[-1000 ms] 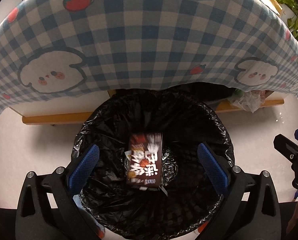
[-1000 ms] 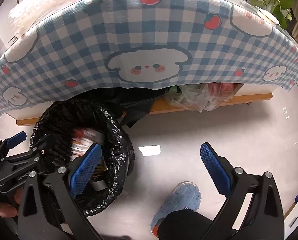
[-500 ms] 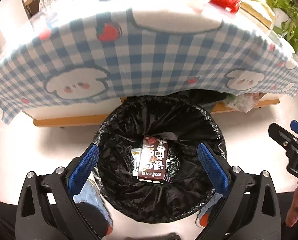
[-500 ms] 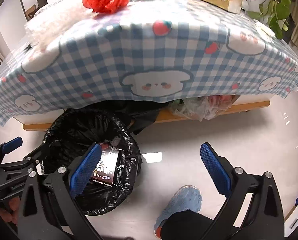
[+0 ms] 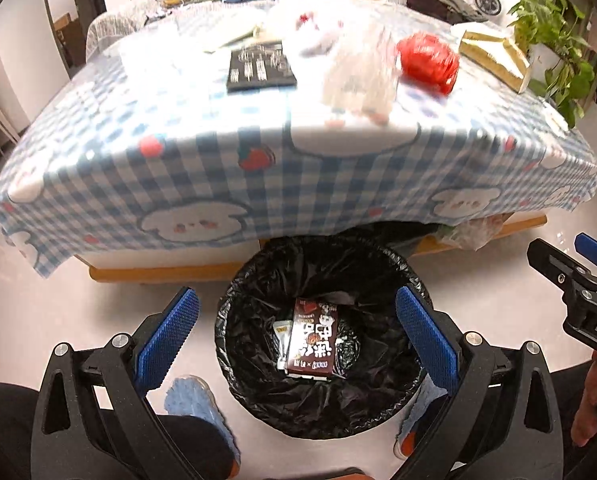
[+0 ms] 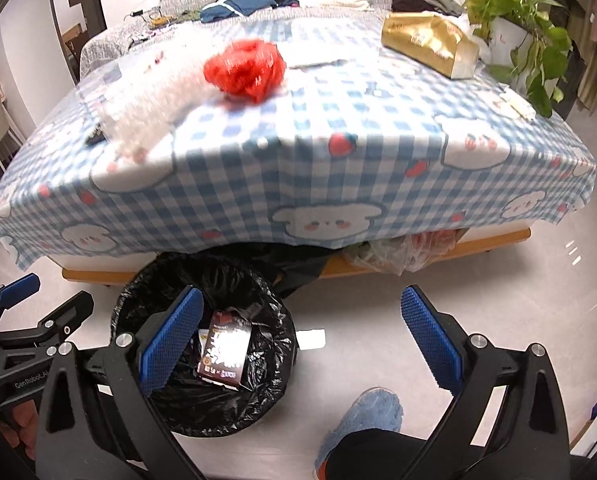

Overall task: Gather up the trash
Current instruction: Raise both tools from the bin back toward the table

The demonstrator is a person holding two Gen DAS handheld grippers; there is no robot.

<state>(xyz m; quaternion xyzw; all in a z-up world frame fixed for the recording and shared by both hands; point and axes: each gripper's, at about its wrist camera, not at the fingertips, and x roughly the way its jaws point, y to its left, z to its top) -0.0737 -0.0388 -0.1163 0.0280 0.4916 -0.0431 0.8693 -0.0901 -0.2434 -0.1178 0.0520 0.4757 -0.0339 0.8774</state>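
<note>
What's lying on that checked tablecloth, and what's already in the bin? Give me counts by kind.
On the tablecloth:
Red crumpled bag: 1
Clear plastic wrap: 1
Gold tissue pack: 1
Black flat packet: 1
In the bin:
Brown snack box: 1
Small pale wrapper: 1
Total: 6

The left gripper [image 6: 38, 320] reads "GenRobot" (partly cut off), the right gripper [image 5: 578, 276] "DAS".

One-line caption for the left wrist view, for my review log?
Open left gripper above the black-lined trash bin, a dark snack packet inside; red crumpled bag on the checked tablecloth.
</note>
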